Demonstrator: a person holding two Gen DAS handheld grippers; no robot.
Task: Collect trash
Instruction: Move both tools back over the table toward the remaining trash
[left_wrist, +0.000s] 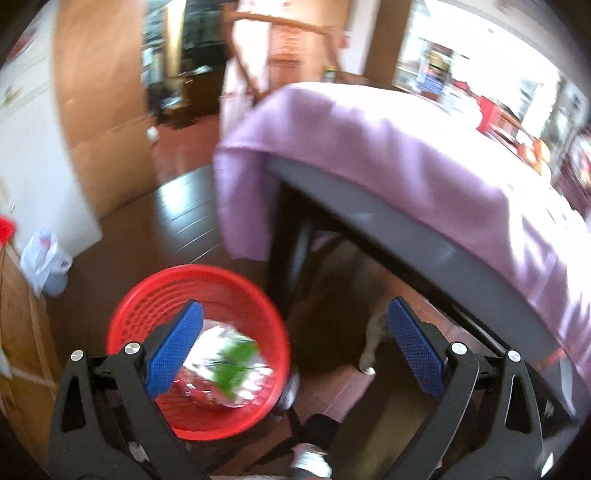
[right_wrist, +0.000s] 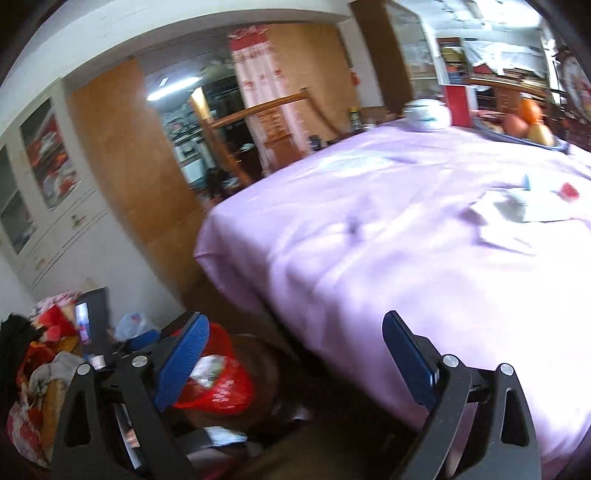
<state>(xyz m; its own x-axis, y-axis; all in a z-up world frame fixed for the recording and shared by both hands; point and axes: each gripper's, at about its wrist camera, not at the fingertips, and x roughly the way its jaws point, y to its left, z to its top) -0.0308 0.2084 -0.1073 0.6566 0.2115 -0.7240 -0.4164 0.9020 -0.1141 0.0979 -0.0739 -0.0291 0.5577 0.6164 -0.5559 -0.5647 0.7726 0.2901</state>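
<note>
A red plastic basket (left_wrist: 147, 302) stands on the dark floor beside the table leg. In it lies a shiny wrapper with green print (left_wrist: 225, 363). My left gripper (left_wrist: 295, 347) hangs above the floor next to the basket, open, with nothing between its blue pads (left_wrist: 177, 343). My right gripper (right_wrist: 295, 363) is open and empty at the near edge of the table (right_wrist: 369, 229), which has a purple cloth over it. White paper scraps (right_wrist: 517, 216), a small blue piece (right_wrist: 526, 181) and a red bit (right_wrist: 569, 191) lie at the table's far right. The basket (right_wrist: 225, 345) shows at lower left.
A white lidded bowl (right_wrist: 426, 114) and a plate of fruit (right_wrist: 528, 123) stand at the table's far edge. A pile of clothes (right_wrist: 44, 354) and a plastic bag (right_wrist: 133, 325) sit on the floor by the wall. A dark table leg (left_wrist: 291, 240) stands right of the basket.
</note>
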